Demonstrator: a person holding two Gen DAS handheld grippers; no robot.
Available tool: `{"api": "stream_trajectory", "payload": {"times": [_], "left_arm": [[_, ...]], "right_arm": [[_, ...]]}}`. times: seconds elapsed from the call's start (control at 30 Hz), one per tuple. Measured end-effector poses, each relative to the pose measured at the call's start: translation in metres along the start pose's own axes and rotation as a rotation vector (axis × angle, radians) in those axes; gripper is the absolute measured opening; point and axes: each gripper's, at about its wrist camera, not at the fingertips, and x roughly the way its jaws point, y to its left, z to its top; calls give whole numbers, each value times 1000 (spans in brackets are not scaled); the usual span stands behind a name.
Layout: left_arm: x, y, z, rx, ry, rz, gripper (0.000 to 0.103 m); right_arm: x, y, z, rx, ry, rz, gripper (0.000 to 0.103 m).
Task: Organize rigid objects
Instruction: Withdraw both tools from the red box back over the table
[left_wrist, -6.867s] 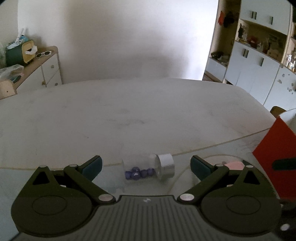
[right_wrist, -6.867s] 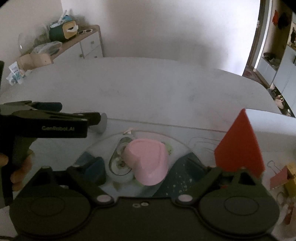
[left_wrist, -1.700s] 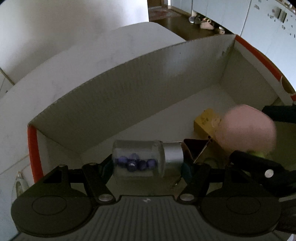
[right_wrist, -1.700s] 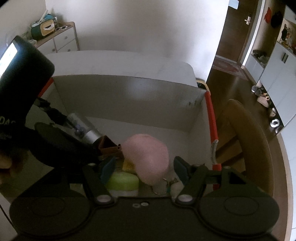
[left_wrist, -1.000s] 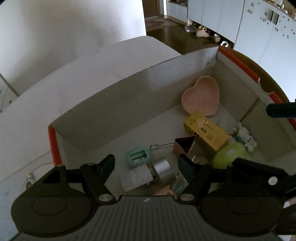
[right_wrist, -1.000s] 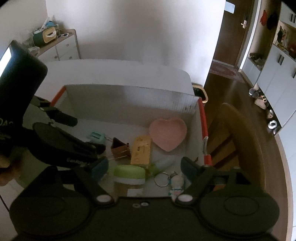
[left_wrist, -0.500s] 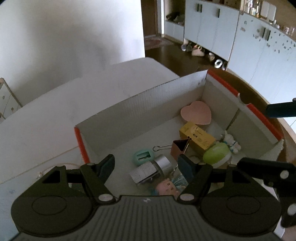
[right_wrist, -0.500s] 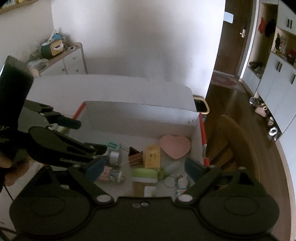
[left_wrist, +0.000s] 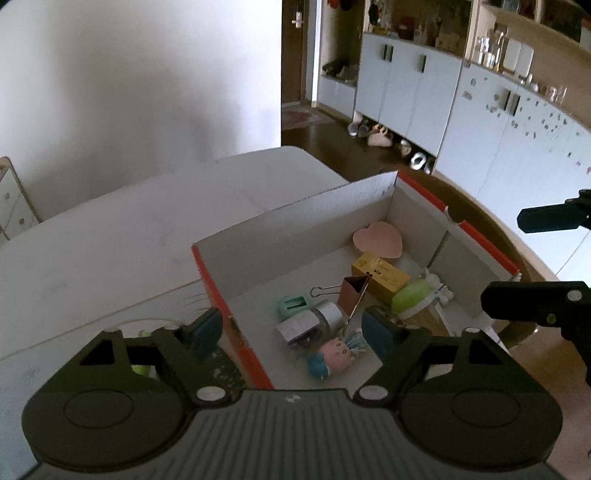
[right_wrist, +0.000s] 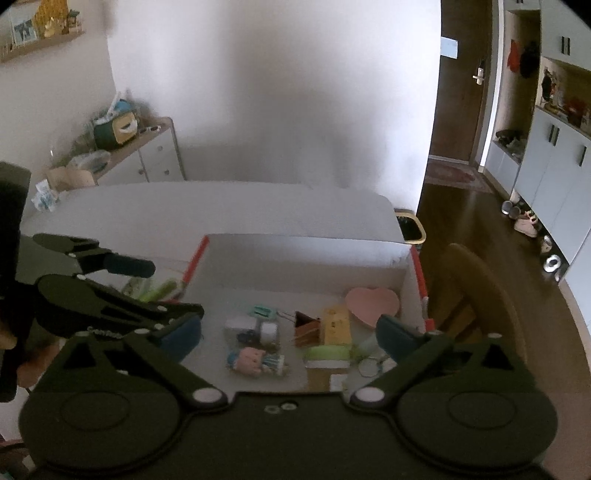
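Both sets of jaws stand wide open and hold nothing: your left gripper and right gripper hang above the near edge of the cardboard box on the bench. A moment ago the left one gripped the glass jar and the right one carried the pink heart dish; now the jar lies on its side on the box floor beside the brown binder clip, and the dish rests in the far right corner, just past the yellow box. You have let go and lifted both tools clear. That pair looks sorted, so I'd judge your next job is whatever remains outside the box, such as the green items just left of its wall.
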Motion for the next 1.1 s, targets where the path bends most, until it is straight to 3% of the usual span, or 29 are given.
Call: {"api": "stream_trajectory", "payload": {"times": [0.4,0.5,0.53,1.1], "left_arm": [[-38,57,-26,-76,-38,-70,85],[-42,75,-31,-100,-30,-88,97],[-43,81,-33,-108,-29,-88,100],[-32,194,-66,-157,-37,-37,100]], "right_arm": [[-10,60,-4,18,-74,22,102],[-7,80,-4,0,-82,35,102],[-5,87,-4,-3,-80,39,102],[54,176,-7,18,23,46,102]]}}
